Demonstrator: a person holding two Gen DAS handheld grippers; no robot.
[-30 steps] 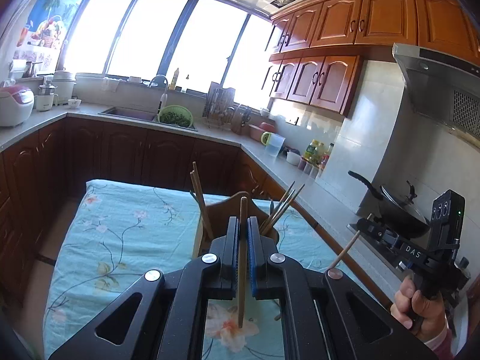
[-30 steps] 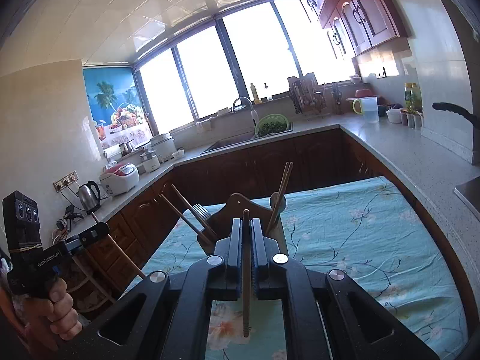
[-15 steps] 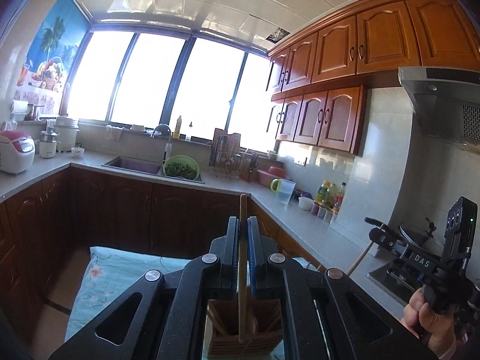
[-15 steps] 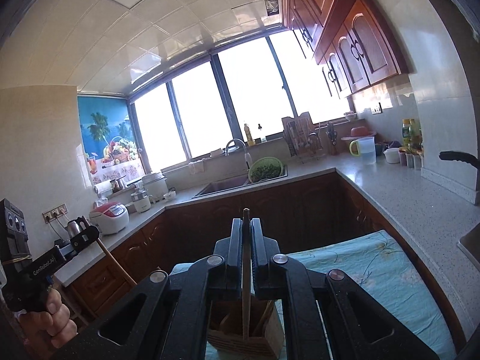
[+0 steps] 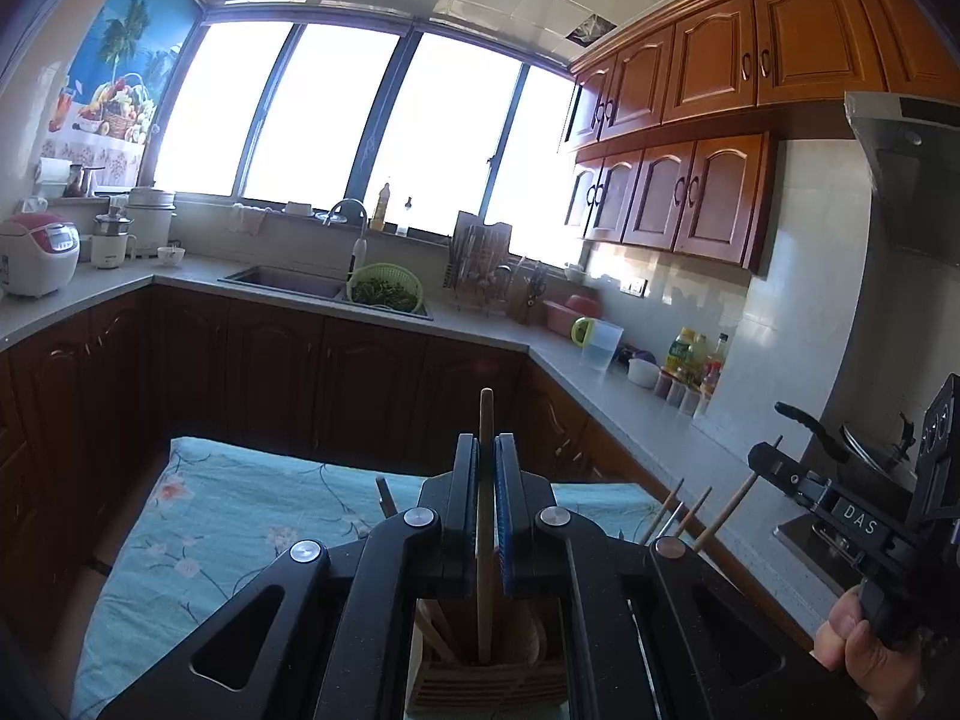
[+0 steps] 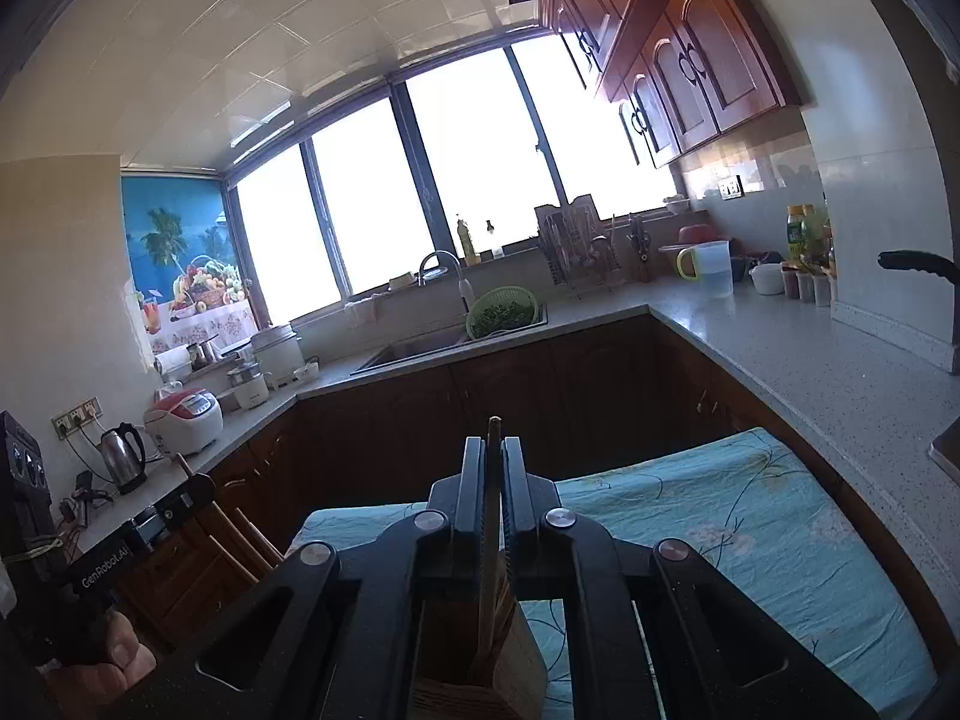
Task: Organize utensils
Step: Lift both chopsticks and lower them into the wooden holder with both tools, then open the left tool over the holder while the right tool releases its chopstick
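Note:
My left gripper (image 5: 485,450) is shut on a wooden chopstick (image 5: 485,516) held upright. Its lower end reaches into the wooden utensil holder (image 5: 486,678) just below the gripper. My right gripper (image 6: 493,450) is shut on another wooden chopstick (image 6: 492,516), whose lower end reaches into the same wooden utensil holder (image 6: 474,684). Other chopsticks (image 5: 678,510) stick up from the holder. The right gripper also shows at the right of the left wrist view (image 5: 774,468), and the left gripper at the left of the right wrist view (image 6: 192,492).
The holder stands on a table under a turquoise flowered cloth (image 5: 240,522). Dark cabinets and a grey counter (image 6: 780,336) wrap around. A sink with a green colander (image 5: 384,291), a rice cooker (image 5: 36,252) and a wok (image 5: 864,438) sit on the counter.
Both grippers have tilted up from looking down at the table, then lowered their chopsticks so the lower ends now sit in the holder below them.

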